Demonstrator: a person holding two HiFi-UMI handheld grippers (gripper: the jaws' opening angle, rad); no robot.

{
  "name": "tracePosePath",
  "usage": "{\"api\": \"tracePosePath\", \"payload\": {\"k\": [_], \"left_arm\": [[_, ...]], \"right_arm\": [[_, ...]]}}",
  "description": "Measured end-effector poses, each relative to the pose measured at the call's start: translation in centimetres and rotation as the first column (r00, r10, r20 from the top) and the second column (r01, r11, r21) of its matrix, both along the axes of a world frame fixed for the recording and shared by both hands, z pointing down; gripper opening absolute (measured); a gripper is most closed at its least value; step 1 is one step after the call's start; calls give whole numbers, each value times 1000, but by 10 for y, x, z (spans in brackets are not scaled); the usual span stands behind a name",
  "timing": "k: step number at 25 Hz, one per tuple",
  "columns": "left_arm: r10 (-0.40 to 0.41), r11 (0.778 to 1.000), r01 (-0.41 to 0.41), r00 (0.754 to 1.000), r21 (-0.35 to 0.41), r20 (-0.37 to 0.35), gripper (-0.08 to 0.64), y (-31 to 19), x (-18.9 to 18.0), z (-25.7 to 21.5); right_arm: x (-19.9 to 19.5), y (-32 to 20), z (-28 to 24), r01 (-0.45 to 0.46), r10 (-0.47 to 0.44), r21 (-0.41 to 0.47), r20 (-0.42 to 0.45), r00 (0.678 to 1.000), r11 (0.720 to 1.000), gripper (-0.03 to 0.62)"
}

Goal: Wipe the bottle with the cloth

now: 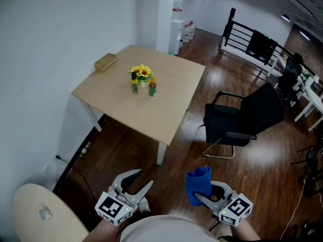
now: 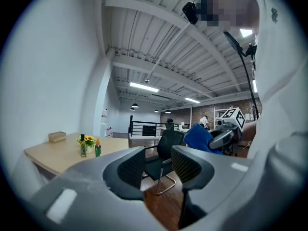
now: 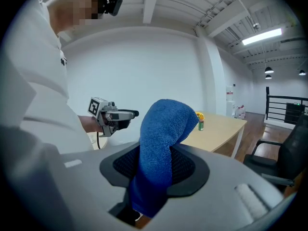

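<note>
Two small bottles stand by a pot of sunflowers (image 1: 142,73) on the light wooden table (image 1: 171,105): a dark green one (image 1: 135,87) and one with an orange cap (image 1: 152,88). Both grippers hang low and near me, well away from the table. My right gripper (image 1: 203,198) is shut on a blue cloth (image 1: 198,184), which stands up from between its pads in the right gripper view (image 3: 163,143). My left gripper (image 1: 144,178) is open with a narrow gap and nothing between its pads (image 2: 131,167). The left gripper view shows the bottles (image 2: 83,146) far off.
A tan box (image 1: 105,62) lies at the table's far left corner. A black office chair (image 1: 247,117) stands right of the table on the dark wood floor. A pale round tabletop (image 1: 40,216) is at my lower left. A black railing (image 1: 252,44) runs behind.
</note>
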State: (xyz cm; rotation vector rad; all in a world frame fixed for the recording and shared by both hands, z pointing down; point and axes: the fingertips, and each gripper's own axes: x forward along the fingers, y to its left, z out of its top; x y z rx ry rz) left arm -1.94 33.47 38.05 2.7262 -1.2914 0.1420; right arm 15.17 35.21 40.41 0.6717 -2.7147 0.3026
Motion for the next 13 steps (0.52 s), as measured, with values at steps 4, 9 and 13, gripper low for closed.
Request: {"api": "tracePosePath", "payload": {"k": [4,9,13], "left_arm": [[-19,999,20,999,-26,39,179,20,18,7],[-33,998,35,999,-44,30,179,47,43,14],[-33,999,34,999,-40,28,183,67,65,18]], "right_arm": [[14,18,1,20,-20,13,19,1000,1000,158],[29,46,6,55,-55,10,21,998,998,158],[44,63,12,66,-67,13,24,997,998,158]]}}
